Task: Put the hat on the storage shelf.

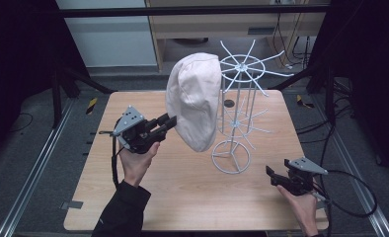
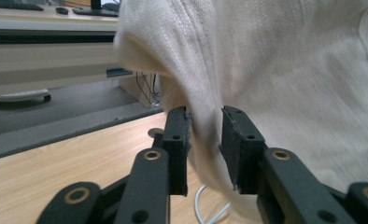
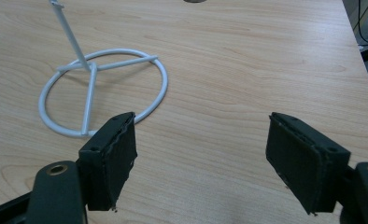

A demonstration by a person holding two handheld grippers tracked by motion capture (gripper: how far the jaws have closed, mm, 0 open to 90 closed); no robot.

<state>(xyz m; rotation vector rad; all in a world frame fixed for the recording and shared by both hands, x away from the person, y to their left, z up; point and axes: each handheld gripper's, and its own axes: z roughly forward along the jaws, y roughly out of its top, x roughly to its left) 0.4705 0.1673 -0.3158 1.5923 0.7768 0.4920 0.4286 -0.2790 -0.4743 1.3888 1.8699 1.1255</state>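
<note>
At the left of the high view, the left gripper (image 1: 170, 120) is raised above the wooden table (image 1: 182, 192), its jaws narrowed onto the edge of a cream fabric hat (image 1: 195, 98). Its own view shows a fold of the cloth pinched between the two black pads (image 2: 177, 140), so the hat appears to be carried by that grip, held upright and off the tabletop. The hat hangs just beside the white wire rack (image 1: 237, 113), level with its upper ring of spokes, touching or nearly so; this is probably the spot from which it can be hung on or lifted off, though which cannot be told. Farther right, the right gripper (image 1: 272, 174) rests low near the table's edge, jaws spread wide and empty, aimed at the rack's round base (image 3: 102, 93), perhaps ready to steady it.
</note>
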